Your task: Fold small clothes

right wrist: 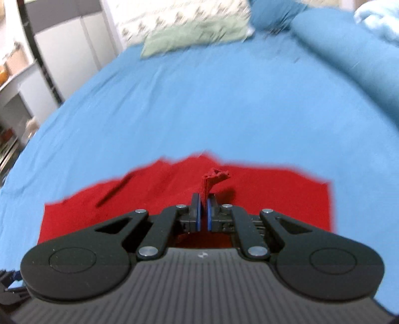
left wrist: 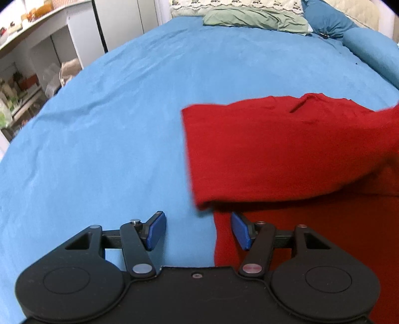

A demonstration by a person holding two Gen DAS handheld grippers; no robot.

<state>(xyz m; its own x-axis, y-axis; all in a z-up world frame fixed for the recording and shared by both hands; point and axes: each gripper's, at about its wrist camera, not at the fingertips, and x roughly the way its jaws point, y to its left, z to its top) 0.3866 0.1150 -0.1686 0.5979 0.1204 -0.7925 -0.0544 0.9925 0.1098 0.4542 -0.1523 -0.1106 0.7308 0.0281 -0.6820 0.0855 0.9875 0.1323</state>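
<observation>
A red garment (left wrist: 274, 149) lies on the blue bed sheet (left wrist: 112, 137), with one layer lifted and folding over toward the left. My left gripper (left wrist: 198, 230) is open and empty, just above the garment's near left edge; its right pad is over red cloth, its left pad over the sheet. In the right wrist view my right gripper (right wrist: 204, 211) is shut on a pinched edge of the red garment (right wrist: 261, 194), and a tuft of cloth sticks up between the blue pads.
A green pillow (left wrist: 254, 18) and blue pillows (left wrist: 374, 49) lie at the head of the bed. White shelves with clutter (left wrist: 22, 82) stand beyond the bed's left edge. The bed sheet (right wrist: 199, 99) stretches ahead of the garment.
</observation>
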